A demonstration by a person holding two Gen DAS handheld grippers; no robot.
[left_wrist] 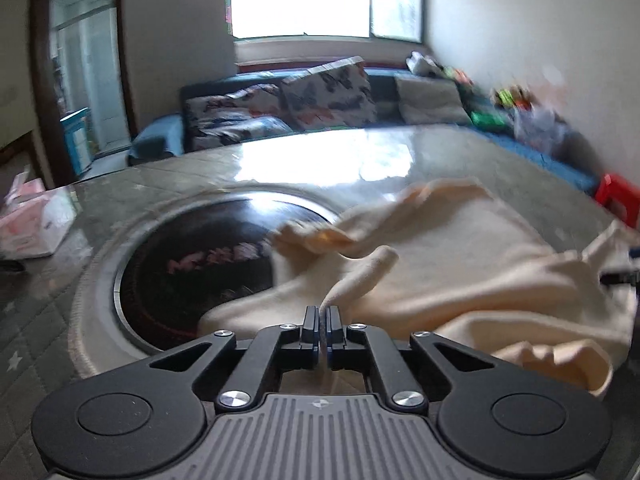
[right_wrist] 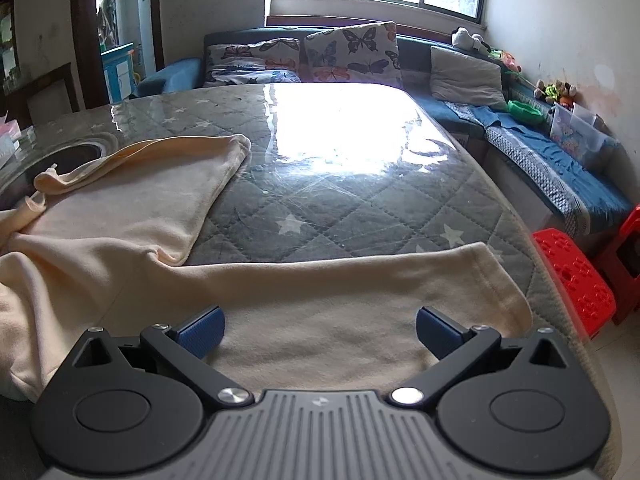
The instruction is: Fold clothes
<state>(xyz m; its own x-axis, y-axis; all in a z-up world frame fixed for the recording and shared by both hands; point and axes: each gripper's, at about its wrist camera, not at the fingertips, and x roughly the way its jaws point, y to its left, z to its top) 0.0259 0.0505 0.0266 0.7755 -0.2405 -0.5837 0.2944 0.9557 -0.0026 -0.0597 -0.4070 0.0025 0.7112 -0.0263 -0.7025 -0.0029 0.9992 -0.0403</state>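
Garment point(left_wrist: 460, 264), cream, lies spread on my table point(left_wrist: 320, 160); I see its left part draped over the dark round inset point(left_wrist: 192, 264) in the tabletop. Left tongs point(left_wrist: 321, 316): jaws clenched on a raised fold of the garment, cloth pinched between the pads and rising in a ridge just beyond the tips. Left view is blurred. Right tongs point(right_wrist: 320, 326): released, blue pads point(right_wrist: 204, 330) standing wide apart, nothing between them; they hang over the near edge of the garment point(right_wrist: 280, 300), and I cannot tell whether they touch it. From the right view, one sleeve point(right_wrist: 460, 280) lies flat toward the table's right edge, another part point(right_wrist: 160, 184) stretches away to the far left. Table cover is grey, quilted, with stars, under a glossy sheet. Beyond the table: sofa point(right_wrist: 440, 56) with butterfly cushions point(right_wrist: 352, 52). Red stool point(right_wrist: 576, 276) stands beside the table's right edge.
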